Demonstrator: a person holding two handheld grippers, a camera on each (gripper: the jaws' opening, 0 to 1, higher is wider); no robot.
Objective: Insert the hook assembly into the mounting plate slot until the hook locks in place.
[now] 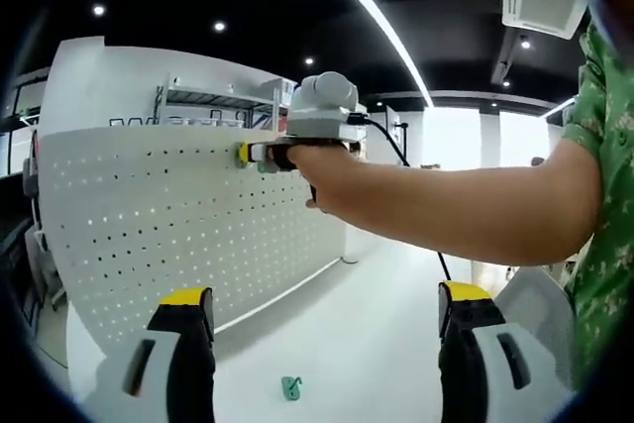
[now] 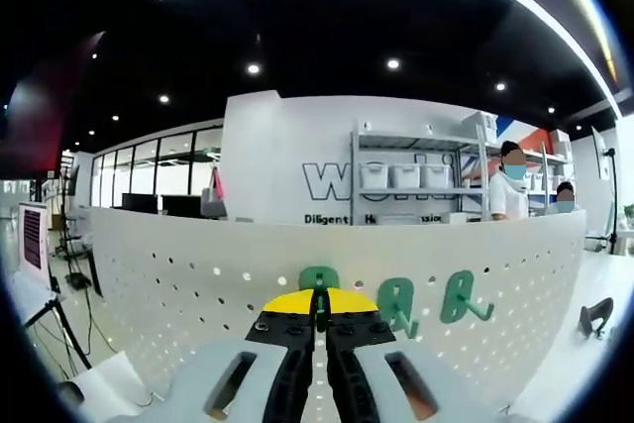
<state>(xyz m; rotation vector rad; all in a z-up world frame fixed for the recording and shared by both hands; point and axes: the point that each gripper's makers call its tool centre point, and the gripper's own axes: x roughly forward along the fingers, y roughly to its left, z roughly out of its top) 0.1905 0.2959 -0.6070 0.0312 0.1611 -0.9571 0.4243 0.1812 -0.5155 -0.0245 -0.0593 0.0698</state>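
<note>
The white perforated mounting plate (image 1: 149,235) stands upright on the table, seen from the left gripper view. A person's hand holds my right gripper (image 1: 260,154) against its top edge. My left gripper (image 1: 325,296) hangs open over the table, nothing between its yellow-tipped jaws. A loose green hook (image 1: 290,387) lies on the table below it. In the right gripper view, my right gripper (image 2: 319,308) is shut on a green hook (image 2: 319,282) pressed at the plate (image 2: 168,274). Two more green hooks (image 2: 398,304) (image 2: 462,296) hang on the plate to its right.
A dark hook (image 2: 595,316) sits at the plate's far right end. The person's arm (image 1: 466,210) in a green sleeve crosses the left gripper view. Shelving with bins (image 2: 406,180) and two people (image 2: 510,190) stand behind the plate. The white tabletop (image 1: 376,314) stretches in front.
</note>
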